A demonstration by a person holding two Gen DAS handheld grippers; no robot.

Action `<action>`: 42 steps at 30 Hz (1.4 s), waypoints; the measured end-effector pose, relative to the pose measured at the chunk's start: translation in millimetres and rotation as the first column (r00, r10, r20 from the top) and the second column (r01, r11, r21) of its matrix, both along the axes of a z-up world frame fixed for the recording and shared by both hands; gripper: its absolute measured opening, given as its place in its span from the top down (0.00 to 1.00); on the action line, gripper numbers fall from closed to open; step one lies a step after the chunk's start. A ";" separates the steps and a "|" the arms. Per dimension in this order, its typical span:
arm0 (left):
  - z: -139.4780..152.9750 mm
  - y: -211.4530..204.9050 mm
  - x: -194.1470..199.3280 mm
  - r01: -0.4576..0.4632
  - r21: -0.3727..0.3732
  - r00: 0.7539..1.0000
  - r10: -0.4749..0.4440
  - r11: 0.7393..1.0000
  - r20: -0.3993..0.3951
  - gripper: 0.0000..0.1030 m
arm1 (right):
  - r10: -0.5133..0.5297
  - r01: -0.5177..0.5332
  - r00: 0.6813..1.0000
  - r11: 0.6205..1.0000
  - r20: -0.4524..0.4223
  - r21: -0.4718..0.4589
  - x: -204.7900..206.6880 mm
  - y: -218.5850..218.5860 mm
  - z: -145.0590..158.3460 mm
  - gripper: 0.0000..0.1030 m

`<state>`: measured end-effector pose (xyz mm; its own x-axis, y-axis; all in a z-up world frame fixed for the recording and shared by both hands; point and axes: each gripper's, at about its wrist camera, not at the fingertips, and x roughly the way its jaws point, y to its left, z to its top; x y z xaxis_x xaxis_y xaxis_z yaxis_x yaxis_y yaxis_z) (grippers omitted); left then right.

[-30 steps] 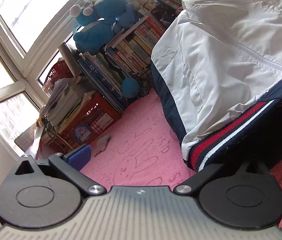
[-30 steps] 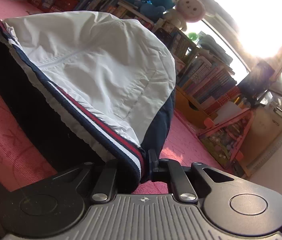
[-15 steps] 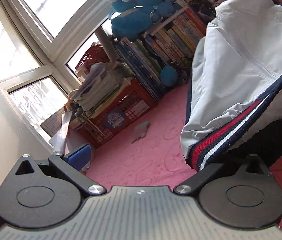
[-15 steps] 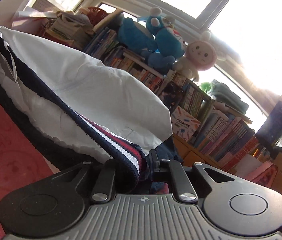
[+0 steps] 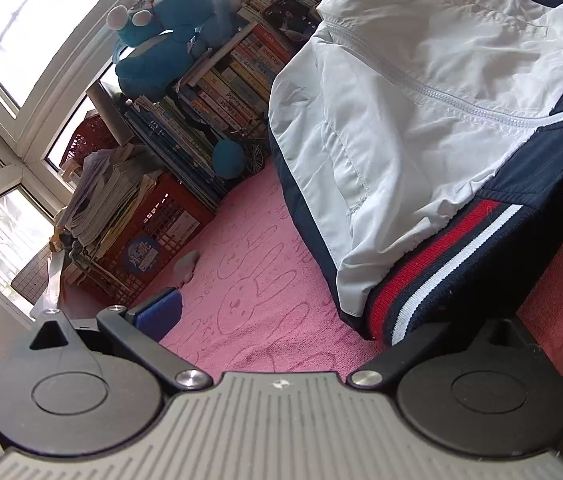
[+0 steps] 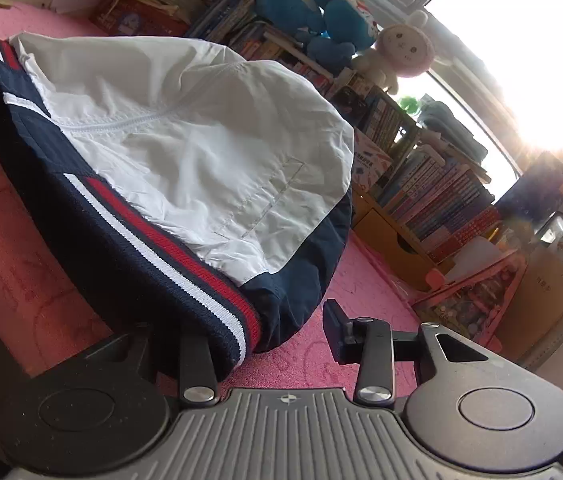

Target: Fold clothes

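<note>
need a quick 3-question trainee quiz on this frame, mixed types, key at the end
1. True or false: the right tongs are clamped shut on the jacket.
2. What does the jacket lie on? A) a pink mat with rabbit outlines B) a bare wooden floor C) a grey sofa
3. Short answer: which two stripe colours run along the jacket's navy hem band?

Key:
1. False. The jaws stand apart, and the hem only rests over the tongs' left side.
2. A
3. Red and white
</note>
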<state>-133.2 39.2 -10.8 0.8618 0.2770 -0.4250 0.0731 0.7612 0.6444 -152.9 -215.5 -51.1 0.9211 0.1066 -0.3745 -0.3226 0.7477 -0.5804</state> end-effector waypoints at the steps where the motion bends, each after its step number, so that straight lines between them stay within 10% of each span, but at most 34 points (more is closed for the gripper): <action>1: 6.0 2.6 -1.2 0.020 -0.044 1.000 -0.020 0.999 -0.012 0.00 | 0.005 -0.005 1.000 0.999 -0.014 0.032 -0.7 -2.1 4.5 0.52; 5: 29.9 21.5 -13.9 0.160 -0.325 0.976 -0.198 0.932 -0.088 0.00 | 0.092 -0.052 0.982 0.971 -0.163 0.234 -0.8 -22.4 31.6 0.25; 10: 53.1 47.6 -32.3 0.290 -0.547 0.933 -0.360 0.785 -0.021 0.00 | 0.160 0.003 0.936 0.887 -0.313 0.461 0.5 -63.1 58.4 0.21; 12: 65.4 58.6 -29.1 0.303 -0.608 0.938 -0.341 0.734 0.056 0.00 | 0.159 0.002 0.947 0.867 -0.280 0.499 26.4 -55.0 71.8 0.16; 17: 85.5 57.8 32.4 0.223 -0.657 0.975 -0.164 0.720 0.152 0.00 | 0.139 -0.016 0.975 0.822 -0.174 0.569 100.1 -25.8 106.0 0.08; 22: 58.5 36.5 96.4 0.082 -0.761 0.997 -0.047 0.644 0.068 0.00 | 0.129 -0.026 0.984 0.780 -0.121 0.625 181.8 17.4 137.2 0.06; 30: -13.0 25.6 98.2 -0.113 -0.720 0.993 0.054 0.685 -0.105 0.00 | 0.113 0.079 0.967 0.720 -0.230 0.690 287.3 95.1 135.5 0.14; 37: -15.9 24.6 96.3 -0.088 -0.710 0.995 0.022 0.699 -0.101 0.00 | -0.009 0.194 0.918 0.882 -0.396 0.429 285.3 127.0 69.5 0.55; 42: -16.3 25.5 95.8 -0.061 -0.730 0.997 0.000 0.680 -0.083 0.00 | -0.019 0.227 0.891 0.885 -0.455 0.407 251.3 97.3 32.2 0.64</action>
<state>-37.4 64.7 -27.1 0.8177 -0.1229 -0.5624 0.0629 0.9902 -0.1250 98.4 -118.2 -18.8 0.6967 0.2508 -0.6721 -0.3465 0.9380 -0.0092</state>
